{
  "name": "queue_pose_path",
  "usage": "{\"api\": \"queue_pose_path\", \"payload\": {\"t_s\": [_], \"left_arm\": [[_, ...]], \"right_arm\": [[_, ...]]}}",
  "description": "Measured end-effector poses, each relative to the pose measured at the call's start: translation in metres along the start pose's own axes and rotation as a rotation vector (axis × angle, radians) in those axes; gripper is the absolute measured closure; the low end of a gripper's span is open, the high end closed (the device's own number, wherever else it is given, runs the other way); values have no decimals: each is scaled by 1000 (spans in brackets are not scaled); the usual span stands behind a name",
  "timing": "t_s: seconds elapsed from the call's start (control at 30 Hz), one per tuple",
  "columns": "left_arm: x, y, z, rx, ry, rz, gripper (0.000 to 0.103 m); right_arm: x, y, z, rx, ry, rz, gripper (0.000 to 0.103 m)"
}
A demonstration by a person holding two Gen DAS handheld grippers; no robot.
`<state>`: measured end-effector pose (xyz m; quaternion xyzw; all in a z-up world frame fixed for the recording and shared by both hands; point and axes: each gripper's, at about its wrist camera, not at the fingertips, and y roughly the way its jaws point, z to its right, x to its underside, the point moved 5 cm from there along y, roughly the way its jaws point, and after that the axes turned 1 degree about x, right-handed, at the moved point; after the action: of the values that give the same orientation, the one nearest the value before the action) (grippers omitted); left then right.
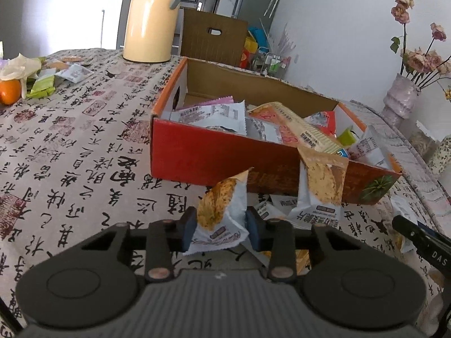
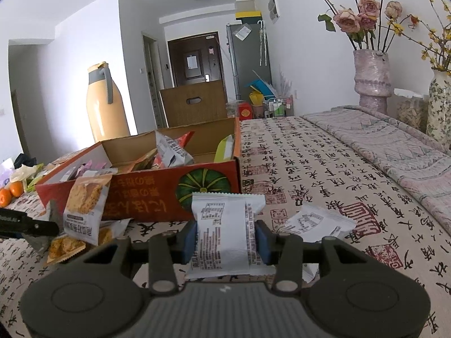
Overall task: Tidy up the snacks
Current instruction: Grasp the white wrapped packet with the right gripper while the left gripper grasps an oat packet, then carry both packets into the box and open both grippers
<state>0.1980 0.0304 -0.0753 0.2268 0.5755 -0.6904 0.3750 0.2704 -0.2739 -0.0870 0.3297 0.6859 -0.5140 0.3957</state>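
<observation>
Left wrist view: the left tool (image 1: 220, 226) clenches a white cracker-print snack packet (image 1: 218, 211) just before the open red cardboard box (image 1: 197, 152) on the bench, while the right tool (image 2: 225, 240) grips a white printed wrapper (image 2: 222, 236), both seemingly bound for the box.

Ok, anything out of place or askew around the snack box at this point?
Yes. One cracker packet hangs over the front wall of the red box, half in and half out. More packets lie loose on the tablecloth at the foot of the box. Each gripper holds one snack packet.
</observation>
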Motion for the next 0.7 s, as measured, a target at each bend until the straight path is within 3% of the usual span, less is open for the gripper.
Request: {"api": "queue_pose_path", "payload": {"t_s": [0.03, 0.7], "left_arm": [[0, -2, 0, -1, 4, 8, 76], [-14, -41, 9, -8, 75, 141, 83]], "right_arm": [[0, 0, 0, 2, 1, 2, 60], [-11, -15, -9, -4, -25, 45, 60]]}}
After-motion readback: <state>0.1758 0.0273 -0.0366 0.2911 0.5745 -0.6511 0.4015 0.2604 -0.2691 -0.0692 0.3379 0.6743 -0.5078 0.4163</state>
